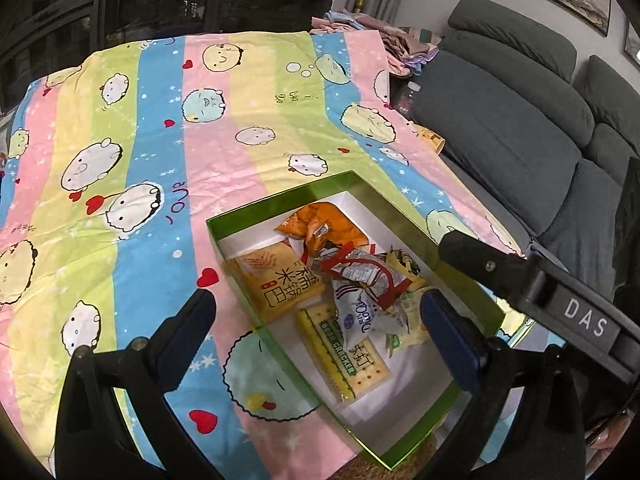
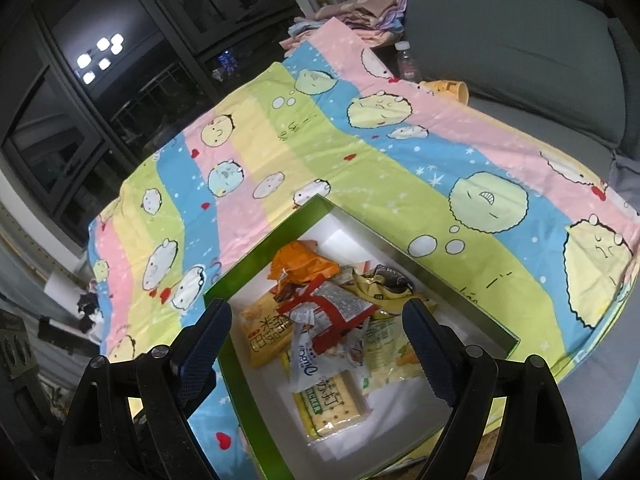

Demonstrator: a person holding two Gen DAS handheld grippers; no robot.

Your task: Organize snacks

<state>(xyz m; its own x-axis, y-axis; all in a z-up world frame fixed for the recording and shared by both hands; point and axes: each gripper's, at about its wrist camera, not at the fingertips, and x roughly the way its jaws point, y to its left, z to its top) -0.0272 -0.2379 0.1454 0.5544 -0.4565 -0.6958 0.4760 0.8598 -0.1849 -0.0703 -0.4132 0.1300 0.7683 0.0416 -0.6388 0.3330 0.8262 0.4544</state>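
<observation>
While jaws gape empty, snacks [image 1: 352, 276] heaped in green box [image 1: 280, 196].

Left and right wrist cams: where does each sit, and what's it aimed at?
Left wrist: on the left tool, angled down at the green box of snacks; own open fingers and right tool's finger show.
Right wrist: on the right tool, angled down at the box; only own open fingers.
Shared: box, soda cracker pack, cartoon cloth.

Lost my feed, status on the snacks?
Left gripper and right gripper open, empty. Snack packets piled in green box. Nothing in the way.
</observation>
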